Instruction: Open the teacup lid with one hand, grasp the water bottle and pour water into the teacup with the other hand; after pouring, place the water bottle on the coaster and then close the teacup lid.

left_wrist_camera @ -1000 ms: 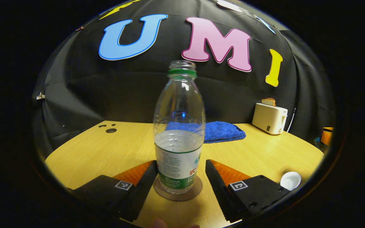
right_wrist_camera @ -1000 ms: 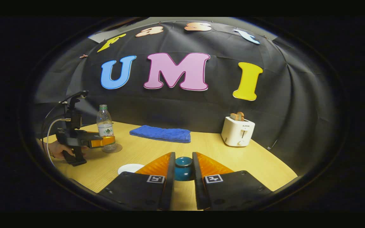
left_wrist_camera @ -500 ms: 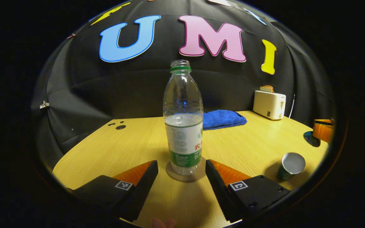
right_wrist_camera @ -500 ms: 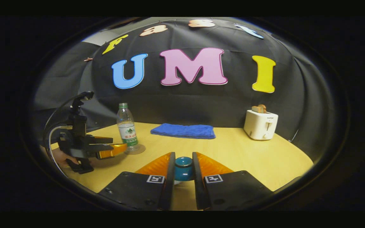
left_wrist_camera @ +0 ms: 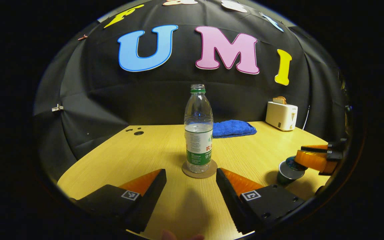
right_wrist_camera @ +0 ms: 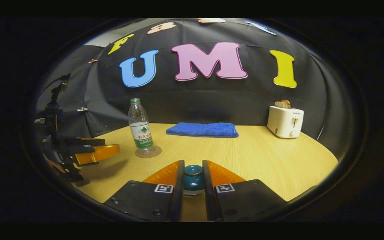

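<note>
The clear water bottle (left_wrist_camera: pixel 198 133), part full and uncapped, stands upright on the round coaster (left_wrist_camera: pixel 199 170). My left gripper (left_wrist_camera: pixel 190 172) is open a short way in front of it, touching nothing. At the right the dark teacup (left_wrist_camera: pixel 284 176) stands on the table, with the lid (left_wrist_camera: pixel 291 163) at its mouth and the right gripper (left_wrist_camera: pixel 307 159) on it. In the right gripper view my right gripper (right_wrist_camera: pixel 193 164) is shut on the teal lid (right_wrist_camera: pixel 193 176) by its knob. There the bottle (right_wrist_camera: pixel 141 128) and coaster (right_wrist_camera: pixel 148 152) stand far left, beside the left gripper (right_wrist_camera: pixel 107 146).
A folded blue towel (right_wrist_camera: pixel 202 130) lies at the back of the wooden table (right_wrist_camera: pixel 262 160). A white toaster (right_wrist_camera: pixel 285 121) with bread in it stands at the back right. A hand (right_wrist_camera: pixel 57 166) holds the left gripper at the table's left edge.
My left gripper has drawn back from the bottle, which stays on the coaster. The right gripper has carried the lid across to the teacup's mouth.
</note>
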`<state>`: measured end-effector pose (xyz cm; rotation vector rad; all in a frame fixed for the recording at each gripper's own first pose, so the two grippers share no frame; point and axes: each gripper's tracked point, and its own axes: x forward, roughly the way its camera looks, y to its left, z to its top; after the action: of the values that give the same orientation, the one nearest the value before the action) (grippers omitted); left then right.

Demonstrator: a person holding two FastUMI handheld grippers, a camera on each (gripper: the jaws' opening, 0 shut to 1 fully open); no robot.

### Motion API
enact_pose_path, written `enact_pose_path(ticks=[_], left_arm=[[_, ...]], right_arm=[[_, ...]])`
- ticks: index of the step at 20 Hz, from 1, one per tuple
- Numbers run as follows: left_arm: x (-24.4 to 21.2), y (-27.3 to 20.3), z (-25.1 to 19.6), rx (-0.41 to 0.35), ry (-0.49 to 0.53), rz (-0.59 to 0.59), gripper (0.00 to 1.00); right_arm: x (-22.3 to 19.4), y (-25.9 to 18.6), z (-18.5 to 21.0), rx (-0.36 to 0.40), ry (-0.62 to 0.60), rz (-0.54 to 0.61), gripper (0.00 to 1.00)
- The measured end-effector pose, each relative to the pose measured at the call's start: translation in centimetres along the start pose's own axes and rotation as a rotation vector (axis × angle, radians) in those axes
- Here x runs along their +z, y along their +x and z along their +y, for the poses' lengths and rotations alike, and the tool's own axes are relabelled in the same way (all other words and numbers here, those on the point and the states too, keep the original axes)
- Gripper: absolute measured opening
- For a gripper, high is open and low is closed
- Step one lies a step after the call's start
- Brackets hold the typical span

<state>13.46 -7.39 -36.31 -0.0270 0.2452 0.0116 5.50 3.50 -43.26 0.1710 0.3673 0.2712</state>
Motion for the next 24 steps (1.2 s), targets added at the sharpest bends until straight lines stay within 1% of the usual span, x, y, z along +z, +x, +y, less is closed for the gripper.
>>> enact_pose_path(ticks=[4, 8, 9, 10, 11, 12, 13, 16, 17, 18, 19, 20, 21, 22, 24], left_arm=[[0.0, -0.2, 0.7, 0.014, -0.012, 0.003, 0.95], [0.0, 0.0, 0.7, 0.009, -0.023, 0.003, 0.95], [-0.1, 0.0, 0.6, 0.008, -0.019, 0.001, 0.95], [0.1, 0.1, 0.5, 0.004, -0.018, -0.001, 0.95], [0.1, 0.0, 0.5, 0.003, -0.015, -0.003, 0.95], [0.2, 0.0, 0.4, 0.001, -0.014, -0.004, 0.95], [0.2, 0.0, 0.2, -0.001, -0.012, -0.005, 0.95], [0.3, -0.1, 0.0, -0.003, -0.004, -0.005, 0.95], [0.3, -0.1, -0.1, -0.004, 0.0, -0.005, 0.95], [0.5, -0.3, -0.1, -0.002, 0.007, -0.006, 0.95], [0.7, -0.4, -0.2, -0.002, 0.015, -0.006, 0.95], [0.9, -0.6, -0.2, -0.003, 0.021, -0.006, 0.95], [1.2, -0.9, -0.4, -0.006, 0.024, -0.005, 0.95], [1.6, -1.3, -0.6, -0.009, 0.024, -0.002, 0.95], [2.7, -2.1, -0.9, -0.013, 0.02, 0.005, 0.95]], right_arm=[[-0.8, 0.6, 0.4, 0.004, -0.002, 0.018, 0.31], [-1.4, 0.9, 0.3, 0.003, -0.01, 0.032, 0.31], [-1.5, 0.9, 0.3, 0.002, -0.013, 0.035, 0.36], [-1.6, 0.8, 0.3, 0.004, -0.014, 0.037, 0.27], [-1.6, 0.9, 0.4, 0.009, -0.016, 0.038, 0.3], [-1.7, 0.8, 0.5, 0.017, -0.016, 0.041, 0.36], [-1.9, 0.8, 0.7, 0.026, -0.013, 0.046, 0.36], [-1.8, 0.8, 0.4, 0.019, -0.013, 0.049, 0.54], [-1.8, 0.7, 0.3, 0.016, -0.01, 0.049, 0.58], [-1.6, 0.6, 0.2, 0.014, -0.004, 0.042, 0.64], [-1.2, 0.4, 0.2, 0.01, 0.002, 0.034, 0.69], [-0.7, 0.2, 0.1, 0.006, 0.01, 0.025, 0.77], [-0.1, -0.1, -0.1, -0.005, 0.017, 0.017, 0.8], [0.6, -0.5, -0.3, -0.015, 0.022, 0.01, 0.88], [2.6, -1.2, -0.5, -0.026, 0.024, -0.004, 0.92]])
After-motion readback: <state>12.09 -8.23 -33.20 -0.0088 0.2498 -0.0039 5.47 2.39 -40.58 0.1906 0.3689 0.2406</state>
